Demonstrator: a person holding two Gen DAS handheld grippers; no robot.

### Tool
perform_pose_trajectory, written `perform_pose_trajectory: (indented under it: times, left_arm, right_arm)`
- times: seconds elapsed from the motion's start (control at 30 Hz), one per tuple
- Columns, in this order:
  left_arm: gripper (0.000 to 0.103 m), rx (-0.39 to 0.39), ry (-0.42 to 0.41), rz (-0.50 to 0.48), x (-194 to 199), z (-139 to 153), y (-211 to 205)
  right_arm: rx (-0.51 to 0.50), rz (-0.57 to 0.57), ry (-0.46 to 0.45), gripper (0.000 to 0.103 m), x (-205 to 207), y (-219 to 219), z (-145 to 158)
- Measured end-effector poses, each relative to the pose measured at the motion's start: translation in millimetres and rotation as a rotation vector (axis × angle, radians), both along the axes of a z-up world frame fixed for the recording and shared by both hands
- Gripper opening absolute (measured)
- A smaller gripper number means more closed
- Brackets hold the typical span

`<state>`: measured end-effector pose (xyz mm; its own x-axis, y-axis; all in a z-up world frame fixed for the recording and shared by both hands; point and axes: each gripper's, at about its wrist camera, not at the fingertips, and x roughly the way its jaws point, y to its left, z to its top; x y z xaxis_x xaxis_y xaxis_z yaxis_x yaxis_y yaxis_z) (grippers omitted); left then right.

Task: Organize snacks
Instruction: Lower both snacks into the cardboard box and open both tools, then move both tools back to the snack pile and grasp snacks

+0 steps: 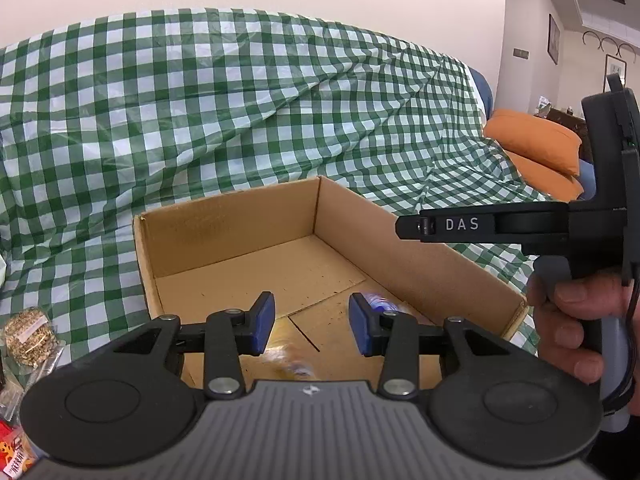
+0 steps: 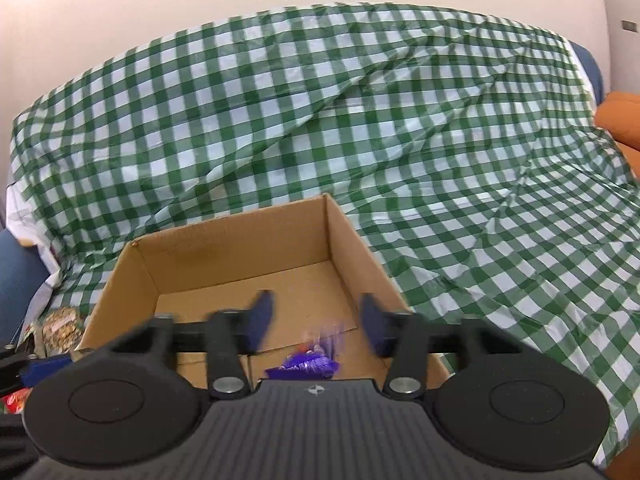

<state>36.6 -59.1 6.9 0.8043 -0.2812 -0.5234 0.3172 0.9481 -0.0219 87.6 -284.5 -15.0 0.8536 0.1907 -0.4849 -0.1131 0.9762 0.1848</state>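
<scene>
**Ana:** Left wrist view first: how does the left gripper [image 1: 312, 324] stand?

**Ben:** Its blue pads are parted to about a middling gap, and nothing is pinched between them. Below that gap a yellowish wrapped snack [image 1: 286, 362] shows as a blur inside the cardboard box [image 1: 236, 224]. A second blurred packet, pale blue and white [image 1: 380, 304], sits just past the right pad, also in the box.

**Ana:** And the right gripper [image 2: 318, 322]?

**Ben:** Also parted, pads smeared by blur, holding nothing. Beneath the gap lies a purple snack packet [image 2: 306, 364], shiny and crinkled, on the box floor near the front.

**Ana:** What is the box like?

**Ben:** Plain brown corrugated cardboard, open on top, with upright walls and flat flaps forming the bottom. It rests on a green-and-white checked cloth [image 1: 240, 100], thin and wrinkled, draped over what looks like a sofa.

**Ana:** Anything outside the box?

**Ben:** To its left, a clear bag of pale grainy pieces [image 1: 30, 336] lies on the cloth, with a red packet [image 1: 16, 452] at the lower corner. An orange cushion [image 1: 536, 140] sits far right. The right hand [image 1: 576, 328] grips the grey handle of the other tool, marked "DAS".
</scene>
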Motion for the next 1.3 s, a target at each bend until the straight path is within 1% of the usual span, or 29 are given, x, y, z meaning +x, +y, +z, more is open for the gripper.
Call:
perform_pose_trajectory:
  times: [0.2, 0.3, 0.37, 0.4, 0.47, 0.53, 0.6, 0.67, 0.73, 0.8, 0.83, 0.9, 0.93, 1.0, 1.03, 1.07, 1.1, 1.13, 1.2, 1.3]
  left_arm:
    - [0.045, -0.009, -0.011, 0.030, 0, 1, 6]
    - [0.044, -0.010, -0.058, 0.035, -5, 3, 9]
    - [0.035, -0.003, -0.093, 0.035, -10, 5, 12]
    - [0.032, 0.003, -0.104, 0.034, -12, 6, 14]
    - [0.022, 0.022, -0.107, 0.032, -16, 8, 18]
    - [0.019, 0.040, -0.091, 0.035, -18, 10, 26]
    - [0.019, 0.039, -0.072, 0.046, -22, 13, 39]
    - [0.019, 0.032, -0.049, 0.063, -23, 20, 57]
    - [0.019, 0.041, -0.035, 0.078, -22, 30, 76]
    - [0.019, 0.063, 0.001, 0.077, -20, 39, 96]
    - [0.019, 0.094, 0.000, 0.088, -19, 41, 106]
    - [0.019, 0.165, -0.003, 0.119, -20, 38, 126]
    - [0.019, 0.187, 0.005, 0.138, -21, 31, 136]
    - [0.019, 0.196, 0.048, 0.188, -24, 12, 157]
    - [0.020, 0.214, 0.118, 0.221, -19, 4, 166]
    - [0.020, 0.234, 0.147, 0.277, -14, 1, 173]
    - [0.020, 0.225, 0.147, 0.319, -12, 1, 181]
    - [0.020, 0.199, 0.166, 0.344, -10, 1, 189]
    - [0.021, 0.120, 0.246, 0.408, -3, -4, 210]
    - [0.021, 0.064, 0.391, 0.515, 9, -21, 234]
  right_arm:
    - [0.000, -0.003, 0.004, 0.057, 1, 1, -1]
    - [-0.002, -0.003, 0.001, 0.057, 0, 1, -1]
    - [0.000, -0.003, -0.003, 0.057, 0, 2, -2]
    - [-0.001, -0.005, -0.004, 0.057, 0, 2, -2]
    - [0.005, -0.008, -0.006, 0.056, -1, 4, -2]
    - [0.008, -0.009, -0.009, 0.056, -2, 6, -2]
    - [0.016, -0.006, -0.014, 0.051, -3, 8, -1]
    - [0.036, 0.006, -0.022, 0.036, -5, 12, 1]
    - [0.052, 0.023, -0.029, 0.031, -8, 19, 3]
    - [0.066, 0.050, -0.034, 0.029, -11, 28, 4]
    - [0.068, 0.067, -0.042, 0.029, -14, 33, 5]
    - [0.059, 0.097, -0.058, 0.029, -18, 44, 6]
    - [0.053, 0.114, -0.064, 0.029, -20, 50, 7]
    - [0.043, 0.151, -0.074, 0.029, -23, 59, 8]
    - [0.038, 0.172, -0.074, 0.029, -24, 65, 7]
    - [0.030, 0.196, -0.068, 0.030, -25, 71, 6]
    - [0.020, 0.215, -0.062, 0.030, -25, 77, 6]
    - [0.012, 0.233, -0.064, 0.030, -27, 83, 6]
    - [-0.003, 0.283, -0.075, 0.030, -33, 96, 6]
    - [-0.034, 0.358, -0.091, 0.030, -41, 117, 5]
